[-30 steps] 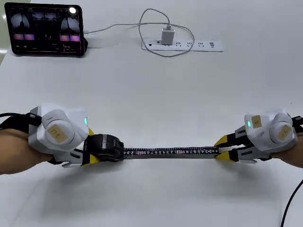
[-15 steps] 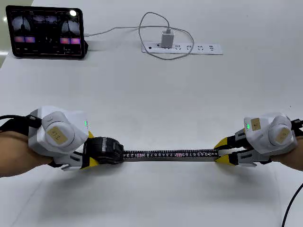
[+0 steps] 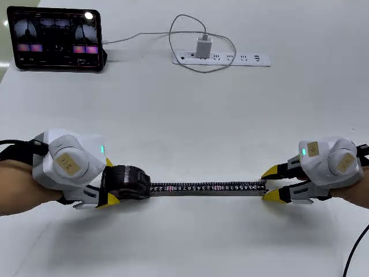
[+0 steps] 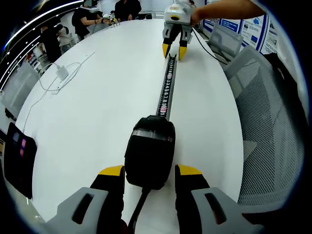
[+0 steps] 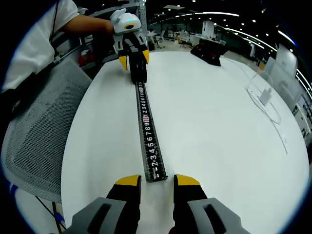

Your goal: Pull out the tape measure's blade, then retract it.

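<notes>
**Inspector:** Left tool (image 4: 148, 170), condition?

**Assessor:** Closed on the black rubber-clad tape measure case (image 3: 128, 182) at the lower left of the head view. The case rests on the white bench (image 3: 190, 121).

**Inspector:** Right tool (image 5: 157, 180)?

**Assessor:** Jaws parted, at the lower right. The end of the dark numbered steel blade (image 5: 147, 122) lies between them, apparently ungripped. The blade runs flat across the bench to the case.

**Inspector:** Recommendation?

**Assessor:** Extension appears complete and retraction is due. Hold the case firmly, keep the right tool in line, and let the blade return straight to prevent whipping.
</notes>
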`<act>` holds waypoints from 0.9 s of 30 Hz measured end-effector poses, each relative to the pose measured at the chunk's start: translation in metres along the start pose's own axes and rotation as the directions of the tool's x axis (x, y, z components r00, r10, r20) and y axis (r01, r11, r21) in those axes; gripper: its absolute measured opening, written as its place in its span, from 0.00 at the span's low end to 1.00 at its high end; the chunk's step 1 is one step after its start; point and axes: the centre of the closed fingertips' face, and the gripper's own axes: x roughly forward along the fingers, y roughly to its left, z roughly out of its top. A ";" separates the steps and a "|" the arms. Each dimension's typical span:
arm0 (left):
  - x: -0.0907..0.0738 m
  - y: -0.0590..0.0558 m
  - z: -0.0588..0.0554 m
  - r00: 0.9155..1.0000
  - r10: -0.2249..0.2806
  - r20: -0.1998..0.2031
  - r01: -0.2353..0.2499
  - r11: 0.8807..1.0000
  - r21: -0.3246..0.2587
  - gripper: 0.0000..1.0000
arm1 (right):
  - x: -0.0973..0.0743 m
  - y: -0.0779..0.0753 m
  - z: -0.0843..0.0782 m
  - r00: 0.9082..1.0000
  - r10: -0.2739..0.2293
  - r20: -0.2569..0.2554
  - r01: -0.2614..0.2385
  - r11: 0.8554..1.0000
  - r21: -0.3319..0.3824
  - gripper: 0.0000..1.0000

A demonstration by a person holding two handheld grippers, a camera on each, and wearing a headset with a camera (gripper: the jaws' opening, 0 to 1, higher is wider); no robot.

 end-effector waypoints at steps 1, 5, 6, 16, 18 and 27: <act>0.000 0.000 0.000 1.000 0.002 0.000 -0.002 1.000 0.000 0.37 | 0.002 0.000 -0.001 1.000 0.001 0.001 -0.001 1.000 0.002 0.23; 0.000 -0.001 -0.001 1.000 0.000 -0.001 0.000 1.000 -0.002 0.38 | 0.002 0.001 0.000 1.000 0.001 0.007 -0.001 1.000 0.010 0.23; 0.000 0.000 -0.002 1.000 0.003 -0.003 -0.003 1.000 -0.003 0.38 | 0.002 0.001 0.001 1.000 -0.001 0.009 0.000 1.000 0.012 0.23; -0.007 -0.002 0.005 0.997 0.003 0.072 0.004 0.995 -0.099 0.46 | -0.001 0.004 0.011 0.998 -0.036 0.050 0.032 0.996 0.081 0.29; -0.009 -0.002 0.007 0.996 0.010 0.092 0.002 0.992 -0.124 0.48 | -0.002 0.005 0.014 0.997 -0.042 0.063 0.036 0.995 0.098 0.31; -0.011 -0.001 0.001 0.994 0.034 0.106 -0.016 0.986 -0.163 0.50 | -0.004 0.009 0.025 0.994 -0.067 0.090 0.057 0.992 0.116 0.32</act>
